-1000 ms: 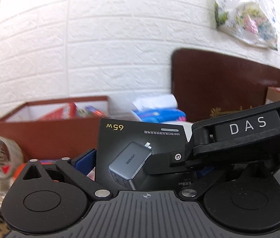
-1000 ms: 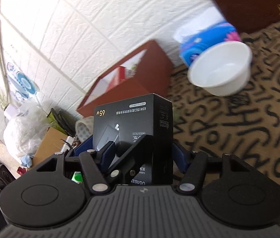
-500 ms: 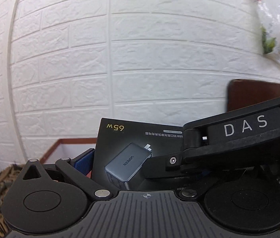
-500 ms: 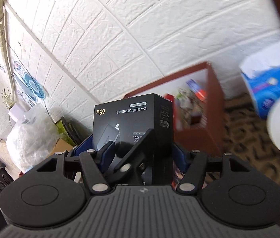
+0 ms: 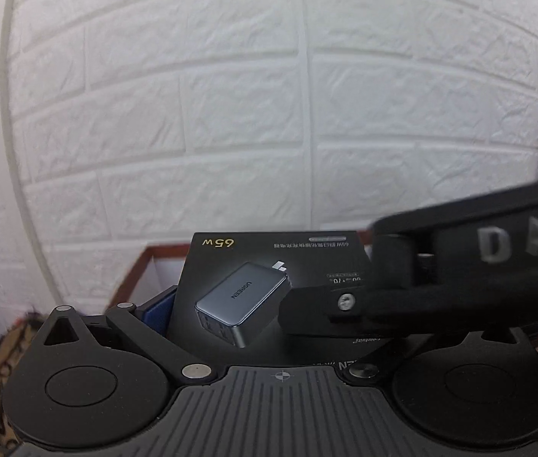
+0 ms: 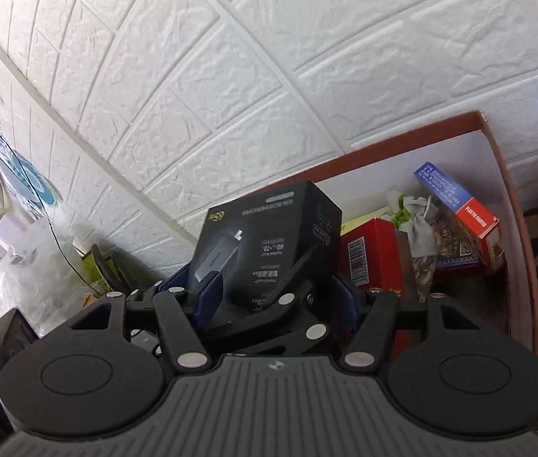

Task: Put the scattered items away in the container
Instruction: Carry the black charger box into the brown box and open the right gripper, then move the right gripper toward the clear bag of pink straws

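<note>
Black charger box [image 6: 269, 236] clamped between blue pads of right tool [image 6: 272, 297]; same box gripped also by left tool [image 5: 265, 316], right tool's finger crossing in front in left view.

Changed since a second ago: white bowl and blue tissue pack gone from view; red-brown container [image 6: 512, 205] now fills right view, red cartons and blue box inside. Box held above container's near left corner.

Judgement: carry nearly finished; remains to lower box and release.

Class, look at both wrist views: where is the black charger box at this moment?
The black charger box sits centre frame in both views, clamped in the right gripper, raised at the near left edge of the brown container, beside a red carton.
</note>
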The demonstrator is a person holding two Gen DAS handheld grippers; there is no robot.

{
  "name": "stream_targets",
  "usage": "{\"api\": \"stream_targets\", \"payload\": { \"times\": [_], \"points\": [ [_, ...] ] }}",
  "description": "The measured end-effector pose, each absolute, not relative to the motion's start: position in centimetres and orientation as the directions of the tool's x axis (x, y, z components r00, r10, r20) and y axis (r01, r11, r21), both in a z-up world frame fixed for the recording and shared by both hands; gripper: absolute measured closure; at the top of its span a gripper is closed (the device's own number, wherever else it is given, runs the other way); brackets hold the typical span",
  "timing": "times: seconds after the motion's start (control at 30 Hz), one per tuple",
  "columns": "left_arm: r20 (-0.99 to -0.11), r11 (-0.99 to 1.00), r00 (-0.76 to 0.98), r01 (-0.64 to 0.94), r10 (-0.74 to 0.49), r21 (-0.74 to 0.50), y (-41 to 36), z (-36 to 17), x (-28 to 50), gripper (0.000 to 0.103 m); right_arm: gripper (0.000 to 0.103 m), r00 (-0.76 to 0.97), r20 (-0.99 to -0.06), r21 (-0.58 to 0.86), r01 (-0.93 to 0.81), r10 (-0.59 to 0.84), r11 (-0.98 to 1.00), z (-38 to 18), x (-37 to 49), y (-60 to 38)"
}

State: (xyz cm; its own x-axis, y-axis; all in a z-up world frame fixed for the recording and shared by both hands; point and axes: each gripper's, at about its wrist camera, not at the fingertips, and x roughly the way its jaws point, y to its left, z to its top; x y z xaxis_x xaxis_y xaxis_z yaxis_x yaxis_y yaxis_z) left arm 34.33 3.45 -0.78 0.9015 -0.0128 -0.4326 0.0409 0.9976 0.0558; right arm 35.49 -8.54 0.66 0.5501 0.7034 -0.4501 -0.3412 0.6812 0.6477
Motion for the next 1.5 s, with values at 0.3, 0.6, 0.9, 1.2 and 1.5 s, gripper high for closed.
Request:
{"api": "stream_targets", "payload": {
  "times": [0.3,0.6,0.9,1.2,1.5],
  "points": [
    [-0.477,0.995,0.879,0.042,0.007,0.092,4.6,-1.6,32.8,0.001,0.036,0.621,-0.443,0.61,-0.319,0.646,0.725,0.9,33.7,-9.5],
    [-0.442,0.994,0.897,0.064,-0.016,0.094,5.0,1.1,26.6,0.007,0.035,0.689,-0.368,0.605,-0.333,0.624,0.724,3.7,26.5,-15.7],
    [-0.389,0.983,0.911,0.173,-0.138,0.057,-0.3,-0.8,17.0,0.006,0.033,0.701,-0.423,0.631,-0.227,0.574,0.742,-0.9,15.9,-23.3],
    [-0.461,0.966,0.876,0.225,-0.143,0.127,-3.2,-6.8,14.3,0.006,0.033,0.688,-0.474,0.746,-0.019,0.55,0.666,-8.7,10.2,-26.9],
    [-0.479,0.967,0.86,0.242,-0.174,0.084,-1.7,-7.6,16.2,0.006,0.032,0.718,-0.456,0.784,0.044,0.526,0.619,-9.9,12.0,-25.3]
  ]
}}
